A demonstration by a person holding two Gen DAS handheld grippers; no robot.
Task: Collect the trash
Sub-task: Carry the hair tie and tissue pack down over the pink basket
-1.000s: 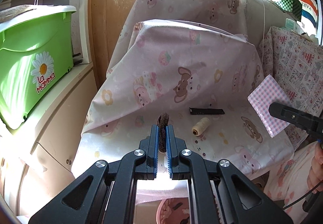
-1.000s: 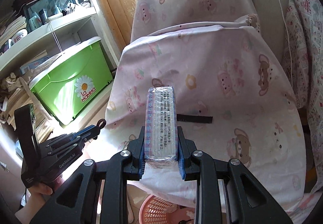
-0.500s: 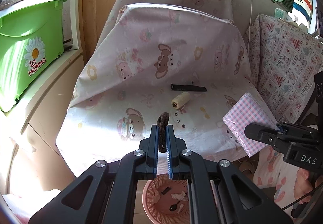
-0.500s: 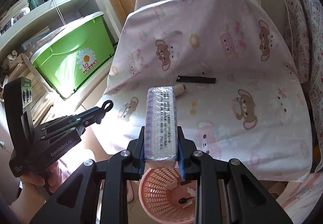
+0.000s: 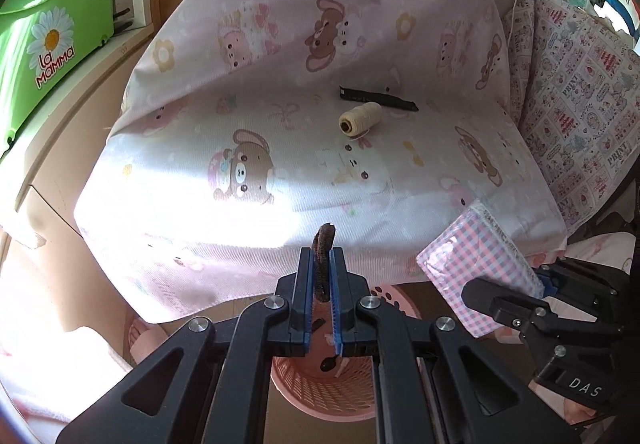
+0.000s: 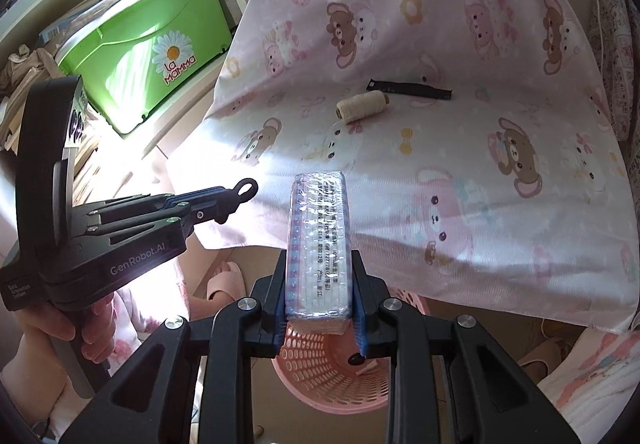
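My left gripper (image 5: 320, 258) is shut on a small dark brown loop (image 5: 323, 248), held above the pink perforated basket (image 5: 328, 392) on the floor. My right gripper (image 6: 320, 264) is shut on a pink checked tissue pack (image 6: 320, 240), also over the basket (image 6: 332, 380); the pack shows in the left wrist view (image 5: 476, 272). The basket holds a few small scraps. On the bear-print pink sheet (image 5: 248, 116) lie a cream thread spool (image 5: 359, 119) and a black strip (image 5: 378, 98), seen also in the right wrist view as the spool (image 6: 361, 106) and the strip (image 6: 410, 89).
A green lidded bin (image 5: 36, 32) with a daisy label sits on a shelf at the left. A patterned cushion (image 5: 580, 104) lies at the right. Pink slippers (image 6: 226, 278) are on the floor beside the basket. The left gripper's body (image 6: 120, 236) is at the left in the right wrist view.
Both grippers have drawn back from the sheet and tilted down. The basket has come into view beneath them. Each still holds its item.
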